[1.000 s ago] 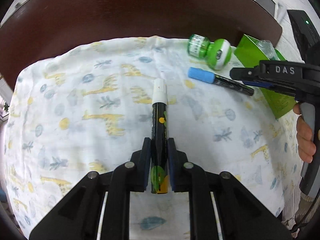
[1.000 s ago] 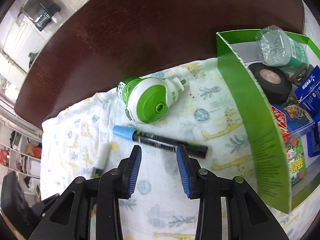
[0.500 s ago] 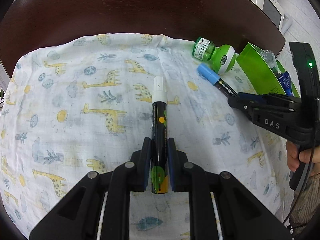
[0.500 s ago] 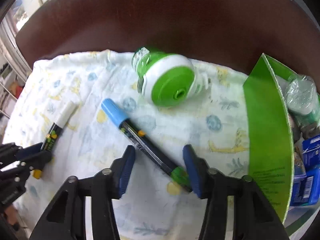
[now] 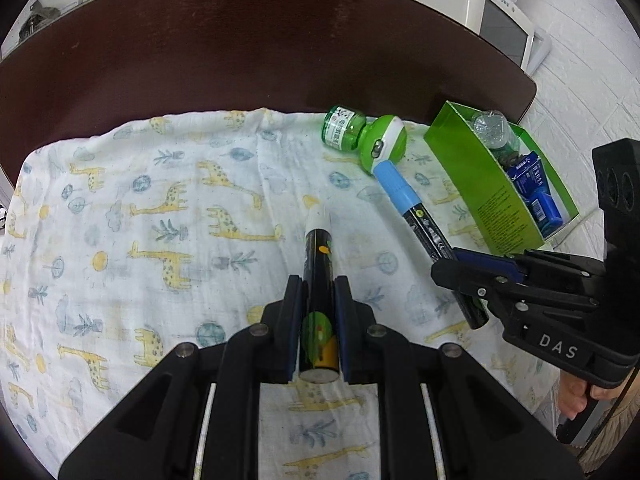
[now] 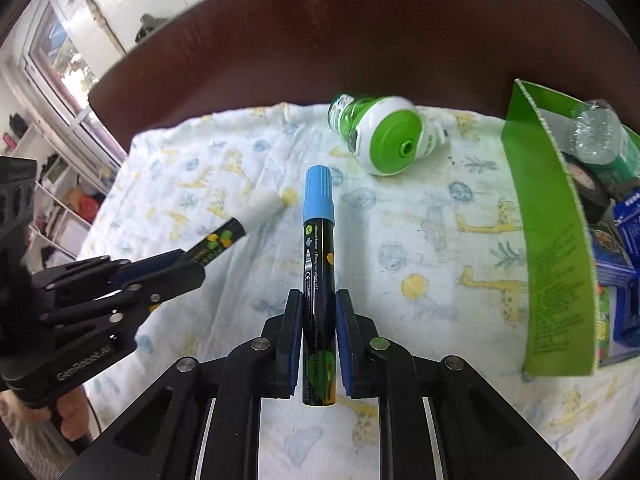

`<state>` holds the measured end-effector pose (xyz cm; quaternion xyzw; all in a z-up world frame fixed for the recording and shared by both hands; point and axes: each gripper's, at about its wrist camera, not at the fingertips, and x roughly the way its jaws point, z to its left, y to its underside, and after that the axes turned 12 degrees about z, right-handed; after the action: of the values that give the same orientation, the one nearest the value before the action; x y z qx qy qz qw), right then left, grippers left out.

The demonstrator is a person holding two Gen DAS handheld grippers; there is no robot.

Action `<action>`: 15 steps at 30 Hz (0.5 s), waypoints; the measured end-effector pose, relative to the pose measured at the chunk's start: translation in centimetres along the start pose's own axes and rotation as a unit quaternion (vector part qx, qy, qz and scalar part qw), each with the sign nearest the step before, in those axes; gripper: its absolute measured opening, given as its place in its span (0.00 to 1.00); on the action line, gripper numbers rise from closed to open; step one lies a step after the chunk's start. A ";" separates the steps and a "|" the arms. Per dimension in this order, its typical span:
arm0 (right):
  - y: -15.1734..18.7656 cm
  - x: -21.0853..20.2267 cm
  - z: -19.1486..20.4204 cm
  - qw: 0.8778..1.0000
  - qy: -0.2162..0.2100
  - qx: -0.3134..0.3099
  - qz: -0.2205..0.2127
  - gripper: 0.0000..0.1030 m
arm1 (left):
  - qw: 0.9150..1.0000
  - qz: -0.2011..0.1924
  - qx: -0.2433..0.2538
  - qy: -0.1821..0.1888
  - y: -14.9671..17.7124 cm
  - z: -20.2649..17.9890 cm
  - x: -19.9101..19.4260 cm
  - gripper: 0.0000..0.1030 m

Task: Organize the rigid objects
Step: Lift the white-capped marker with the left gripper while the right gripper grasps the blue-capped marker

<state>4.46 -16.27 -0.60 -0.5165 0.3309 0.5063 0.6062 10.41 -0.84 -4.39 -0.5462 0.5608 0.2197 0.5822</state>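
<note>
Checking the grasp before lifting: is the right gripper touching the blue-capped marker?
Touching. The right wrist view shows the right gripper with both pads pressed against the blue-capped marker barrel, no gap either side.

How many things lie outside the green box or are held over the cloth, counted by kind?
Markers: 2, white-capped marker and blue-capped marker
Green bottle: 1
Total: 3

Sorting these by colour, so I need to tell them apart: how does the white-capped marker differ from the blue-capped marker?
Cap: the white-capped black marker has a white cap; the blue-capped black marker has a light blue one. Holder: the left gripper clamps the white-capped marker, the right gripper the blue-capped one. Shared: black barrels with green and yellow print, both gripped near the tail end above the giraffe-print cloth.
</note>
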 end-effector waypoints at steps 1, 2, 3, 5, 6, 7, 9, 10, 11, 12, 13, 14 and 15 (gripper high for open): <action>0.5 -1.1 -0.6 1.000 -0.002 0.001 -0.007 0.17 | 1.000 -0.005 0.004 -0.002 -0.1 -0.5 -0.4 0.14; 0.8 -1.9 -0.9 1.000 -0.003 0.002 -0.014 0.17 | 1.000 -0.010 0.008 -0.003 -0.3 -1.0 -0.8 0.14; 0.7 -2.2 -1.2 1.000 -0.005 0.004 -0.020 0.17 | 1.000 -0.015 0.013 -0.004 -0.6 -1.5 -1.0 0.14; 1.4 -3.4 -2.7 0.999 -0.010 0.012 -0.033 0.17 | 0.999 -0.026 0.023 -0.007 -1.1 -2.5 -1.8 0.14; 1.7 -4.0 -3.3 0.999 -0.010 0.016 -0.039 0.17 | 0.999 -0.031 0.029 -0.009 -1.4 -3.1 -2.3 0.14; 1.8 -4.6 -3.8 0.999 -0.011 0.020 -0.045 0.17 | 0.999 -0.036 0.036 -0.011 -1.7 -3.8 -2.6 0.14; 1.7 -5.1 -4.8 0.998 -0.013 0.028 -0.054 0.17 | 0.998 -0.045 0.050 -0.015 -2.3 -5.1 -3.3 0.14; 2.1 -5.8 -5.4 0.997 -0.014 0.033 -0.061 0.17 | 0.997 -0.048 0.057 -0.016 -2.7 -5.8 -3.5 0.14; 1.7 -5.6 -5.1 0.997 -0.014 0.035 -0.066 0.17 | 0.997 -0.051 0.063 -0.016 -2.9 -6.4 -3.7 0.14; 1.9 -5.9 -5.5 0.997 -0.013 0.039 -0.072 0.17 | 0.996 -0.054 0.070 -0.016 -3.2 -7.2 -3.8 0.14; 1.9 -6.2 -5.8 0.996 -0.012 0.042 -0.079 0.17 | 0.995 -0.056 0.076 -0.014 -3.4 -7.9 -3.9 0.14; 1.9 -6.6 -6.1 0.995 -0.013 0.046 -0.085 0.17 | 0.995 -0.057 0.081 -0.011 -3.7 -8.6 -4.0 0.14; 1.9 -6.8 -6.4 0.995 -0.013 0.050 -0.090 0.17 | 0.994 -0.058 0.087 -0.008 -4.0 -9.4 -4.1 0.14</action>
<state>1.63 -24.39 3.56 -0.5069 0.2998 0.4390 0.6786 8.86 -8.89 2.95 -0.5235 0.5406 0.1401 0.6435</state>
